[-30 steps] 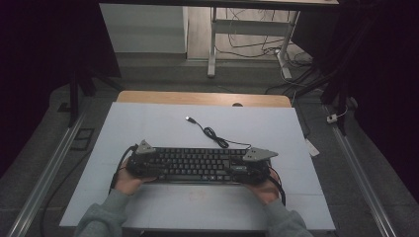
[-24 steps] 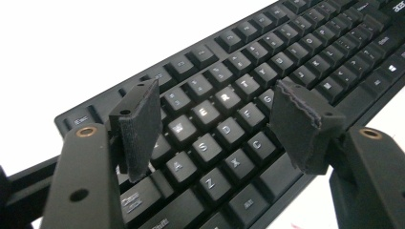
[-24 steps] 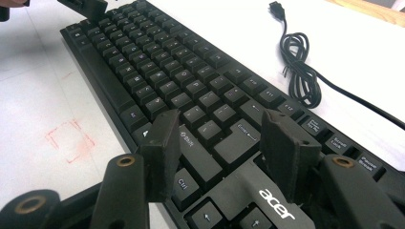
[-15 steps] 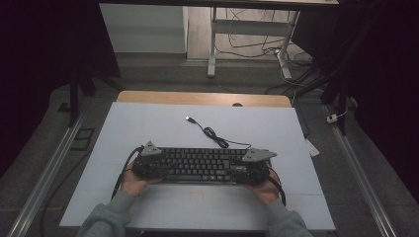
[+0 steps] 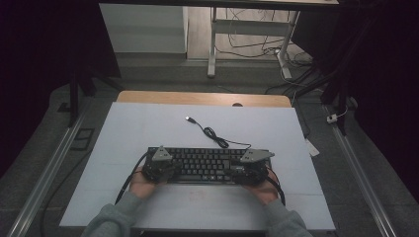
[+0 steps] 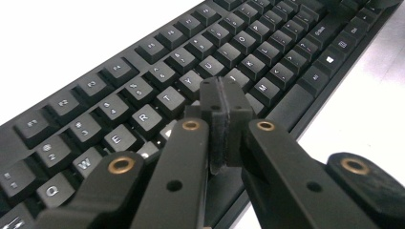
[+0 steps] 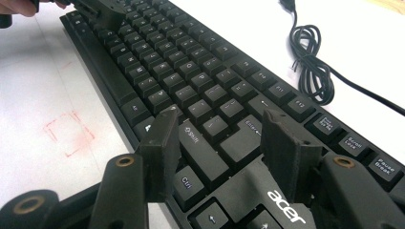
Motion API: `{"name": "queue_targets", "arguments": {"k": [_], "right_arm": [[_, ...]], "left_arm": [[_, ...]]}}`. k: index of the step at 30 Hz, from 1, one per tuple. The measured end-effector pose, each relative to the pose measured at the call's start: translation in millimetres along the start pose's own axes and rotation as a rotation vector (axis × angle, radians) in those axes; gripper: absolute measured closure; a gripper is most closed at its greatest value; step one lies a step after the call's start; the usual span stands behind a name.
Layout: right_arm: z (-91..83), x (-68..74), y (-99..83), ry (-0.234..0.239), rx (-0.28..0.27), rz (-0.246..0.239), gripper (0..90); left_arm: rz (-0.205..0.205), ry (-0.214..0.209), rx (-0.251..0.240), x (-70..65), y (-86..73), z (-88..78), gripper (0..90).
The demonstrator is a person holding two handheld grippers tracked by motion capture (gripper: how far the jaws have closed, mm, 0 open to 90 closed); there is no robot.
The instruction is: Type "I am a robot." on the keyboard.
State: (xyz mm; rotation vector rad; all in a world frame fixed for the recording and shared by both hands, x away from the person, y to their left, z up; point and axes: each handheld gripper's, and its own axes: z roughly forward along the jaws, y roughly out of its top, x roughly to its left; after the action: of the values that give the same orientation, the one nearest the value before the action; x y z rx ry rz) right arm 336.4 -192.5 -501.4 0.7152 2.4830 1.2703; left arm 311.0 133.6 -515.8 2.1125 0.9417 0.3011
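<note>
A black keyboard (image 5: 205,164) lies across the near middle of the white table (image 5: 148,123). My left gripper (image 5: 167,170) hovers over its left end. In the left gripper view the keyboard (image 6: 143,71) runs diagonally, and my left gripper (image 6: 224,102) has just closed, pads pressed together above the letter keys with nothing between them. My right gripper (image 5: 243,170) is at the right end. In the right gripper view its jaws (image 7: 219,126) stand apart over the shift and enter keys of the keyboard (image 7: 191,81), gripping nothing.
The keyboard's black cable (image 5: 212,133) curls behind it, ending in a loose USB plug (image 5: 189,119). The coil (image 7: 310,67) lies beyond the function keys. Faint red marks (image 7: 67,131) sit on the table near the front edge. A wooden strip (image 5: 202,98) borders the far side.
My left gripper has shifted a little to the right along the keyboard and its jaws have shut. The right gripper and the keyboard have stayed put.
</note>
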Motion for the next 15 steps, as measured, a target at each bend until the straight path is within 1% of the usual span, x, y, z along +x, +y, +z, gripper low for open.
{"name": "queue_targets", "arguments": {"k": [4,9,15], "right_arm": [[0.9,0.2,-0.3,0.000,0.008,-0.002,48.2],[2.0,0.8,-0.5,0.004,0.005,-0.004,48.1],[2.4,1.0,-0.5,-0.003,0.015,-0.014,47.9]], "left_arm": [[0.006,-0.006,0.007,-3.0,1.1,5.0,89.0],[0.021,-0.006,0.021,-6.7,1.7,9.7,88.9],[0.028,-0.008,0.041,-7.9,1.2,12.6,88.7]]}}
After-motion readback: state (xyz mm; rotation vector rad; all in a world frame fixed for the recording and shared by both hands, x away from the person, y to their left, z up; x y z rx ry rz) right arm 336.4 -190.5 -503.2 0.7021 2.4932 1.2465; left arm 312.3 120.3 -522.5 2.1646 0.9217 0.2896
